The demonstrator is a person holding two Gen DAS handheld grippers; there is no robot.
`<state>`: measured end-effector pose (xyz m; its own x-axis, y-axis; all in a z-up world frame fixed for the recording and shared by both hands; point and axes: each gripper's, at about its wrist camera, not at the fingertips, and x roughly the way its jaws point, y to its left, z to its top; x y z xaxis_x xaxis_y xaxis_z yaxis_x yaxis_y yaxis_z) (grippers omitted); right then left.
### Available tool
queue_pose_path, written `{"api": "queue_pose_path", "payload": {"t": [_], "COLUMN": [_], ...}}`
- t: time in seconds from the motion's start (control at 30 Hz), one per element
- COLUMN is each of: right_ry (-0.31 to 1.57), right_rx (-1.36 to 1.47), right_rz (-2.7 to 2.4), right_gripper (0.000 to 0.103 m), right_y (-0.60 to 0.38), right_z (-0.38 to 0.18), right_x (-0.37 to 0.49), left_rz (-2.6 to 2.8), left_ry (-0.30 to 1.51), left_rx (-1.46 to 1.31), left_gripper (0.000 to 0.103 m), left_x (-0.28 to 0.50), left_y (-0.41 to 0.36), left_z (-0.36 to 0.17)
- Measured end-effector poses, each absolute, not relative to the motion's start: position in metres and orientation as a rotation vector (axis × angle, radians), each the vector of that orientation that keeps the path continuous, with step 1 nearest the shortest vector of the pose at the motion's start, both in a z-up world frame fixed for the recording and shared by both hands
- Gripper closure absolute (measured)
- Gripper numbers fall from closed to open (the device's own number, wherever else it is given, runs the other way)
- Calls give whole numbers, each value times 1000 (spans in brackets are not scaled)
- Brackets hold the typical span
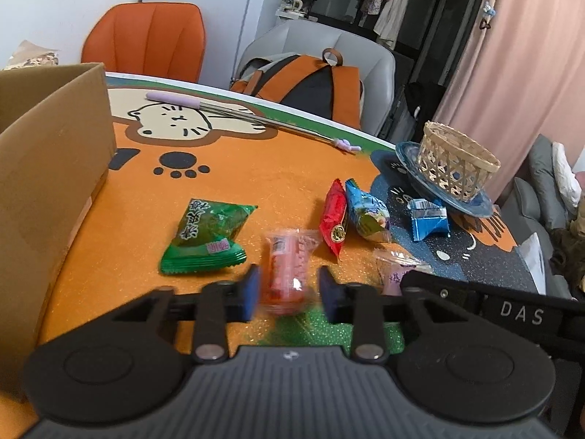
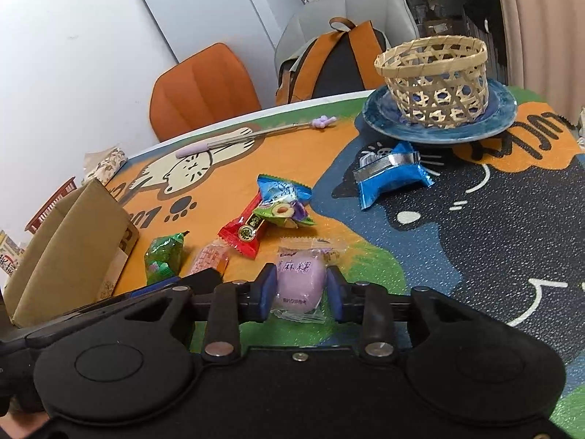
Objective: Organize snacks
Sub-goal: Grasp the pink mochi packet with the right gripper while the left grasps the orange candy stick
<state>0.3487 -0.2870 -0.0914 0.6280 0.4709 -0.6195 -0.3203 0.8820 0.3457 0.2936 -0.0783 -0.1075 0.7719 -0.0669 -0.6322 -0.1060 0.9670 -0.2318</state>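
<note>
Starting at your far left: cardboard box (image 1: 51,168) stands well left of the left gripper (image 1: 289,289), green packet (image 1: 208,237) lies just ahead-left of its left pad. Between the jaws sits the pink snack (image 1: 290,270) in clear wrap, long axis running straight out along the fingers, so you're square to it w/ no roll needed. Jaws are narrowed around it, but blur hides whether the pads (image 1: 250,291) actually press; left pad looks at the wrapper, right one shows a sliver of gap, so can't tell if it's pinched yet. Ahead-right of those jaws: red packet (image 1: 334,217) and blue packet (image 1: 365,210) touching side by side, then a blue foil pack (image 1: 427,219) against the plate (image 1: 471,206) carrying the woven basket (image 1: 457,162). Further right, your right gripper (image 2: 299,292) has the purple mochi (image 2: 299,281) dead centre btwn its jaws, pads touching both flanks of the wrapper, so it reads as pinching it; mochi's long axis also runs away from you. Both grippers tilt nose-down toward the table (image 2: 475,237), side by side, near each other. Basket lies ahead and right of the right jaws, so right hand's nearer for a drop there; left hand's nearer the box.
</note>
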Motion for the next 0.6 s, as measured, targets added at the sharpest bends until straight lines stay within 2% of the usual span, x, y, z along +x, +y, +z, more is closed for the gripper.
{"api": "queue_pose_path", "payload": {"t": [0.13,0.3,0.4,0.47,0.6], "right_ry": [761,745,712,698,699], "right_rx": [201,144,50,20,38], "right_rz": [458,470,445,424,433], "right_gripper": [45,42,51,62,67], "right_y": [-284,-271,-260,-259,-263], "right_z": [-92,-96,-98,-98,-96], "right_x": [348,346,341,339,337], "left_rz": [15,15,16,19,21], "left_ry": [695,697,699,702,697], "left_rx": [-261,-256,-260,-262,-258], "left_gripper": [80,82,83,84,85], "left_x": [291,282,278,272,258], "left_y": [-77,-73,-70,-66,-59], "left_z": [-107,-105,-104,-103,-93]}}
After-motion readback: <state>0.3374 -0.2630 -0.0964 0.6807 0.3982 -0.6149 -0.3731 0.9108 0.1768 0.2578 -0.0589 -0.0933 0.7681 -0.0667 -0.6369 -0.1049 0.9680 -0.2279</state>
